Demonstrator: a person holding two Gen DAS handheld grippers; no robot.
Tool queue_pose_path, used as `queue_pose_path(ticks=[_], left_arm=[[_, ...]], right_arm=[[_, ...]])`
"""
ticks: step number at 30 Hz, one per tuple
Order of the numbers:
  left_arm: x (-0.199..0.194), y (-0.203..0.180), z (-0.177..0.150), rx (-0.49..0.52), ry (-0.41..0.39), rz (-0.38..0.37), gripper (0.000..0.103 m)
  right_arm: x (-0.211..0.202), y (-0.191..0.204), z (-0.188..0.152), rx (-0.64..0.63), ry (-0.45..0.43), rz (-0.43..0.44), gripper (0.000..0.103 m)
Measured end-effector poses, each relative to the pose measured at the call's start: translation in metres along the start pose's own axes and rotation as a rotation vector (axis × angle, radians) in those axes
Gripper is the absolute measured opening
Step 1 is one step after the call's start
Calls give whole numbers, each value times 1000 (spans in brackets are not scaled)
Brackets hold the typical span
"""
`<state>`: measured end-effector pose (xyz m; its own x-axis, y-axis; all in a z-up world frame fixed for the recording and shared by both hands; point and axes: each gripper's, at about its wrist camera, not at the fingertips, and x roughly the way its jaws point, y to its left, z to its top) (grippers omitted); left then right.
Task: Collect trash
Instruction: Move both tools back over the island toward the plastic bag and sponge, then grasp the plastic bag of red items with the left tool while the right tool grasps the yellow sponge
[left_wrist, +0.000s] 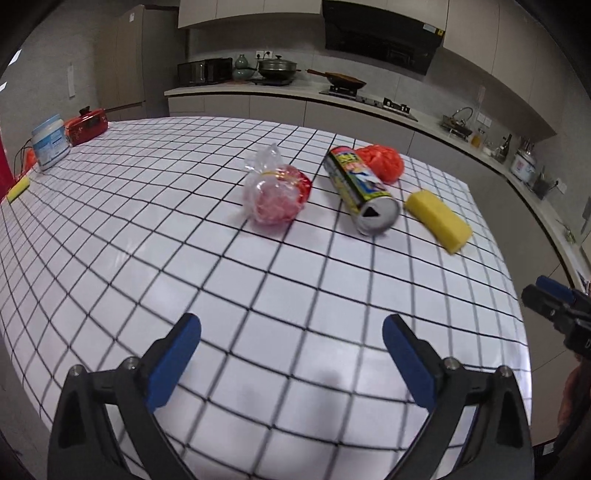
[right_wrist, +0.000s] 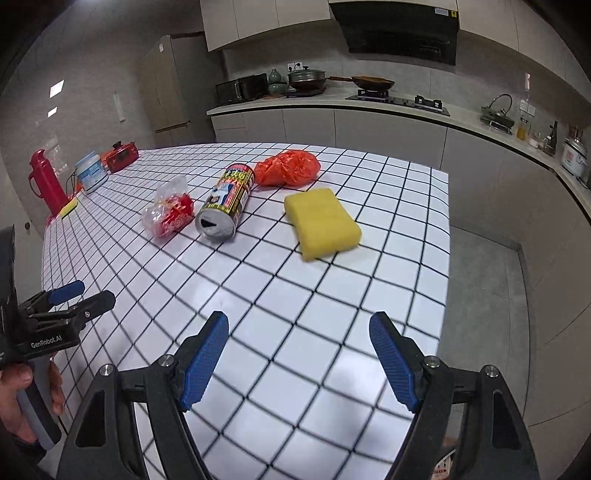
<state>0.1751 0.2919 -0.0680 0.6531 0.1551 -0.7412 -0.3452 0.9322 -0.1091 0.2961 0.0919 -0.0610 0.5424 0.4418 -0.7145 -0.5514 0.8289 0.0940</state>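
On the checked table (left_wrist: 147, 258) (right_wrist: 295, 295) lie a crumpled clear bag with red wrapping (left_wrist: 275, 192) (right_wrist: 170, 214), an empty can on its side (left_wrist: 364, 192) (right_wrist: 225, 208), a crumpled orange bag (left_wrist: 382, 160) (right_wrist: 288, 168) and a yellow sponge (left_wrist: 439, 218) (right_wrist: 323, 223). My left gripper (left_wrist: 291, 328) is open and empty above the near table, well short of the clear bag. My right gripper (right_wrist: 299, 325) is open and empty, short of the sponge. Each gripper shows at the edge of the other's view, the right (left_wrist: 554, 295) and the left (right_wrist: 74, 295).
At the table's far left stand a white tub (left_wrist: 50, 142) (right_wrist: 90, 171), a red appliance (left_wrist: 86, 125) (right_wrist: 120, 157), a red flask (right_wrist: 46, 181) and a small yellow sponge (left_wrist: 18, 188) (right_wrist: 70, 207). Kitchen counters (right_wrist: 369, 107) run behind and right. Floor lies right of the table.
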Motion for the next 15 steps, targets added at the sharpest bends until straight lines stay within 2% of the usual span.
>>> queue_pose_path(ticks=[9, 15], left_arm=[[42, 8, 50, 43, 4, -40, 99], [70, 7, 73, 48, 24, -57, 99]], right_arm=[[58, -5, 40, 15, 50, -60, 80], [95, -17, 59, 26, 87, -68, 80]])
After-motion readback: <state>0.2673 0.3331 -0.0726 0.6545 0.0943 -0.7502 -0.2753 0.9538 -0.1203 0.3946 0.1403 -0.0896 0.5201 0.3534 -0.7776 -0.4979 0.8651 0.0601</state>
